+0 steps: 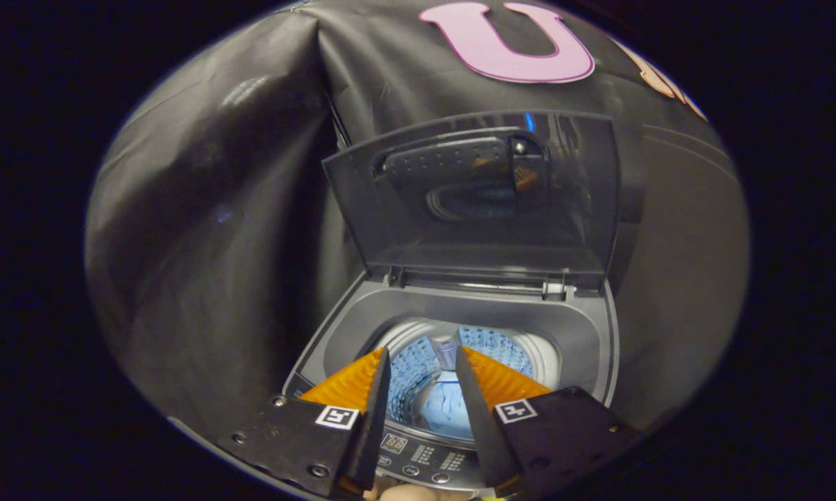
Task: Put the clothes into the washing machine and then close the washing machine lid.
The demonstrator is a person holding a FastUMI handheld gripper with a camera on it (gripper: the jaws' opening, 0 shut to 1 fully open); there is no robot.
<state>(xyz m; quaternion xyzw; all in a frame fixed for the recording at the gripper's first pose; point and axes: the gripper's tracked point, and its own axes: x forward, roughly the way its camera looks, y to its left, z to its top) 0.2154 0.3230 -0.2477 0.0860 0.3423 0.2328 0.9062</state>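
Because the lid (473,202) is standing upright at centre frame, the drum (453,390) is lying exposed beneath empty, slightly parted jaws of the gripper (423,358)

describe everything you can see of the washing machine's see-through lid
The smoky translucent plastic lid stands open, raised nearly upright on hinges along the back edge of the grey top-loading washing machine. A dark perforated handle panel sits near its upper edge, and its glossy surface carries reflections. It rises beyond the open gripper, whose fingers hang apart over the drum. The black booth cloth hangs behind it. Nothing touches it apart from its hinges.
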